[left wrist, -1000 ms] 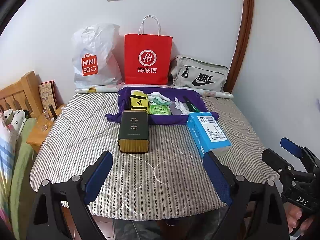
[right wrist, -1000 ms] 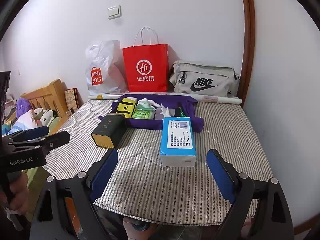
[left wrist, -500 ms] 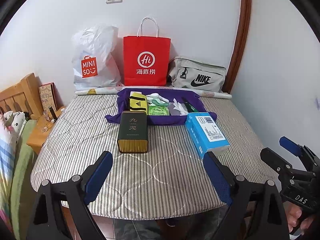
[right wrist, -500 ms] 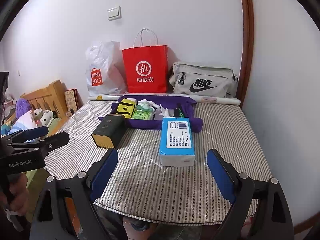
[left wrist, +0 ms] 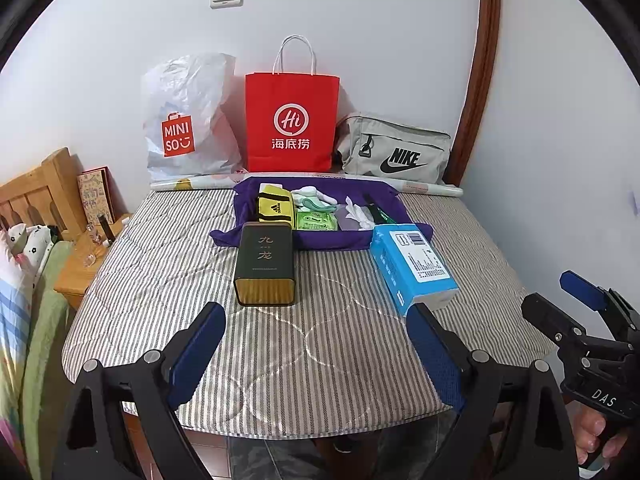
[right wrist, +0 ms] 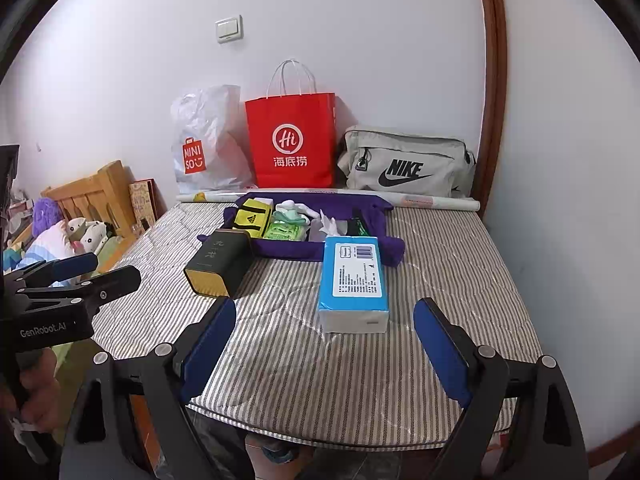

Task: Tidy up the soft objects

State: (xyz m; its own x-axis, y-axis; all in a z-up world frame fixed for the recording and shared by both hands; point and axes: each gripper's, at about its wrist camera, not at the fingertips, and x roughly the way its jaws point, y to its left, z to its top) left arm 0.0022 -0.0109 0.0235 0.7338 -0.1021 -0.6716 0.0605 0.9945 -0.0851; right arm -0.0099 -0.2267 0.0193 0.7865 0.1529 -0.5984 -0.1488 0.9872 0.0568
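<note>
A purple cloth tray (left wrist: pixel 256 236) (right wrist: pixel 288 250) lies far back on the striped mattress (left wrist: pixel 160 272) (right wrist: pixel 440 264). It holds a yellow pouch (left wrist: pixel 274 208) (right wrist: pixel 253 216), white socks (left wrist: pixel 314 194), a green packet (left wrist: pixel 316 222) (right wrist: pixel 284 232) and white tissue (left wrist: pixel 360 212). In front stand a dark tin box (left wrist: pixel 265 264) (right wrist: pixel 219 266) and a blue tissue pack (left wrist: pixel 412 268) (right wrist: pixel 354 282). My left gripper (left wrist: pixel 316 354) and right gripper (right wrist: pixel 324 352) hover open over the near edge, nothing between their fingers.
Against the wall lean a white plastic bag (left wrist: pixel 188 120), a red paper bag (left wrist: pixel 292 120) and a grey sling bag (left wrist: pixel 396 152), with a rolled poster (left wrist: pixel 432 189) below. A wooden headboard (left wrist: pixel 36 188) and plush toys (right wrist: pixel 86 232) sit left. White wall closes the right.
</note>
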